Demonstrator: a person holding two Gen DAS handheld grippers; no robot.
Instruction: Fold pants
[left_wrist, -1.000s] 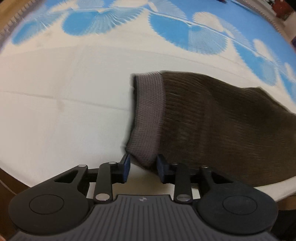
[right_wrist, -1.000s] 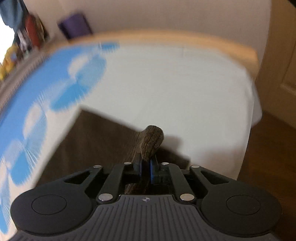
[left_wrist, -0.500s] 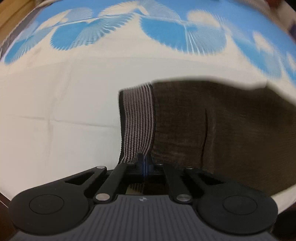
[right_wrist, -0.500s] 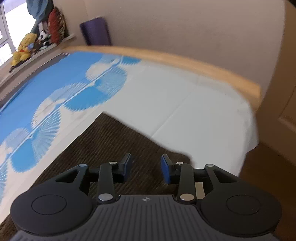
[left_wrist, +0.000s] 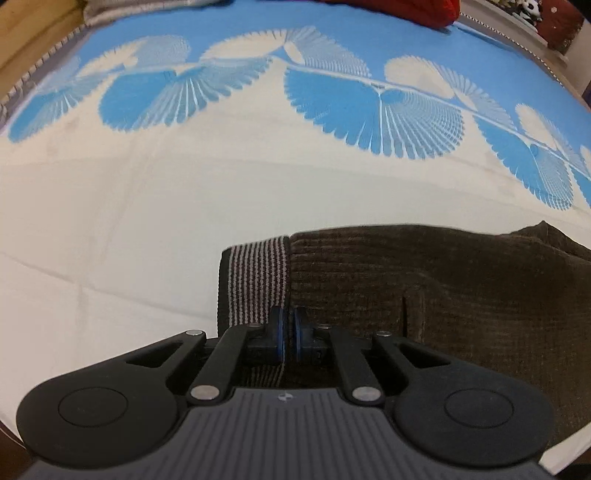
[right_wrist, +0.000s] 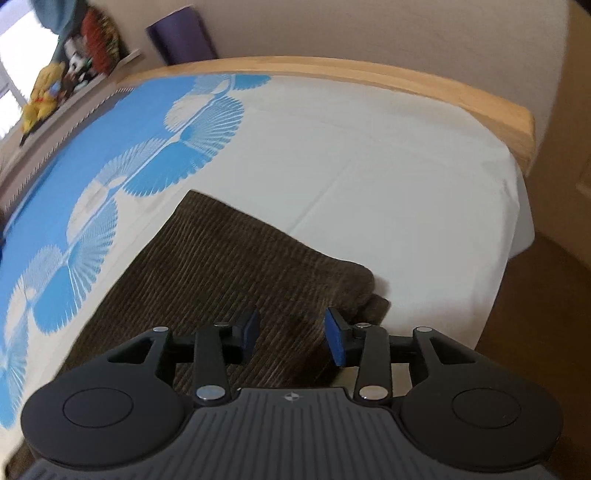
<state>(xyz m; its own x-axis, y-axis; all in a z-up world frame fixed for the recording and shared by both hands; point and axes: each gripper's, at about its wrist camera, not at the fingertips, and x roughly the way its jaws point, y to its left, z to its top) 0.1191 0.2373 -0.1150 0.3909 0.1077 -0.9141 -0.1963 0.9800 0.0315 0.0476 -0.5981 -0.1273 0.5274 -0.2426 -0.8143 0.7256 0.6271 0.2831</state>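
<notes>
The pants (left_wrist: 424, 280) in front of the claw are dark brown with thin ribbed lines. Their waistband (left_wrist: 258, 280) has black and grey stripes. The sheet (left_wrist: 147, 206) under them is creamy white near the claw, then bright blue with white fan shapes farther off.

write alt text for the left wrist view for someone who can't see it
The left gripper is shut on the striped waistband of brown corduroy pants lying flat on a bed sheet, white nearby and blue with fan patterns farther off.
</notes>
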